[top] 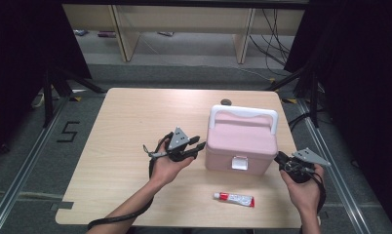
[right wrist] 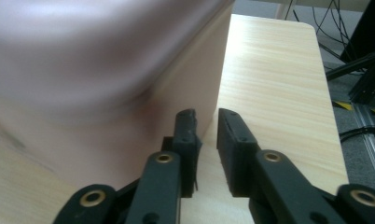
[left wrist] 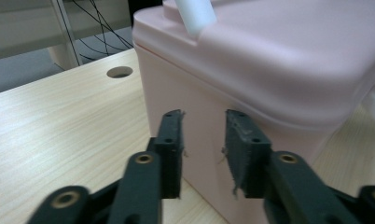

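A pink box (top: 240,145) with a white handle (top: 243,113) and a white latch (top: 240,163) on its near face stands right of the middle of the worktop (top: 121,126), lid closed.

The left hand-held gripper (top: 198,147) hangs just beside the box's left wall, pointing right at it. In the left gripper view its jaws stand partly open, nothing between them, the pads close to the pink wall; I cannot tell whether they touch it.

The right hand-held gripper (top: 281,158) sits at the box's near right corner, pointing left. In the right gripper view its jaws are a little apart and empty, the box corner right in front of them.

A red and white tube (top: 234,199) lies on the worktop near the front edge, apart from the box. A small round hole (top: 226,102) shows at the far edge.
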Action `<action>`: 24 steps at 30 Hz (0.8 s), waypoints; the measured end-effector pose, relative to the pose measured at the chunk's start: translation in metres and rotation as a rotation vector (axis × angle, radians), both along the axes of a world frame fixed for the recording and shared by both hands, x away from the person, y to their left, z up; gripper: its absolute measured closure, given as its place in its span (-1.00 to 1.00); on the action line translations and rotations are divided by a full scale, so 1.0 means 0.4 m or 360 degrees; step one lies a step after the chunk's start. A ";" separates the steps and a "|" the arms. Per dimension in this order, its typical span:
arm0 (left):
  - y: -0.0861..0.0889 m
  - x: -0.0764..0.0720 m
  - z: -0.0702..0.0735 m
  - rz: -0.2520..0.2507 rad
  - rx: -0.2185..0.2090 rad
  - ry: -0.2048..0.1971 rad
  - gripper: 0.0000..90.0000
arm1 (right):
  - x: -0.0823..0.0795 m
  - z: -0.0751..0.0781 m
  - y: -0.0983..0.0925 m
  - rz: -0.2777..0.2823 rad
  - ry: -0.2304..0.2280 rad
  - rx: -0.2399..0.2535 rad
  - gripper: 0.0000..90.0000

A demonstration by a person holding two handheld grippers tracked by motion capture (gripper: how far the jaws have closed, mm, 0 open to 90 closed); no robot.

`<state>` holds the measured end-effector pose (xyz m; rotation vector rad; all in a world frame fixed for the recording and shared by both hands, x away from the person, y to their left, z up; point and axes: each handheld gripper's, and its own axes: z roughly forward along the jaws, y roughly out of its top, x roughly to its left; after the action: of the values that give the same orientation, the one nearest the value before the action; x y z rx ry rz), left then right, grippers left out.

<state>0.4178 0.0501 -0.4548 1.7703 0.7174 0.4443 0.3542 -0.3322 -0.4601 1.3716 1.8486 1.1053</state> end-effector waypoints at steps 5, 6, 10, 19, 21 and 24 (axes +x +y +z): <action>0.013 0.005 0.033 0.0010 -0.0103 0.0022 0.13 | -0.023 0.003 -0.013 -0.0046 -0.0008 0.0006 0.55; 0.014 0.004 0.039 0.0014 -0.0109 0.0026 0.10 | -0.029 0.004 -0.010 -0.0058 0.0016 0.0051 0.53; 0.018 0.005 0.059 0.0023 -0.0155 0.0025 -0.01 | -0.038 0.005 -0.018 -0.0040 -0.0023 0.0020 0.45; 0.013 0.020 0.090 0.0028 -0.0240 0.0057 -0.05 | -0.058 0.015 -0.012 -0.0045 -0.0022 0.0010 0.42; 0.013 0.029 0.098 0.0037 -0.0265 0.0064 -0.05 | -0.062 0.020 -0.004 -0.0016 0.0004 0.0037 0.44; 0.009 0.047 0.110 0.0043 -0.0274 0.0073 -0.04 | -0.062 0.021 0.002 0.0015 0.0005 0.0007 0.46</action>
<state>0.4368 0.0535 -0.4109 1.6148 0.7895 0.3500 0.3295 -0.3314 -0.4515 1.3693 1.8580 1.1130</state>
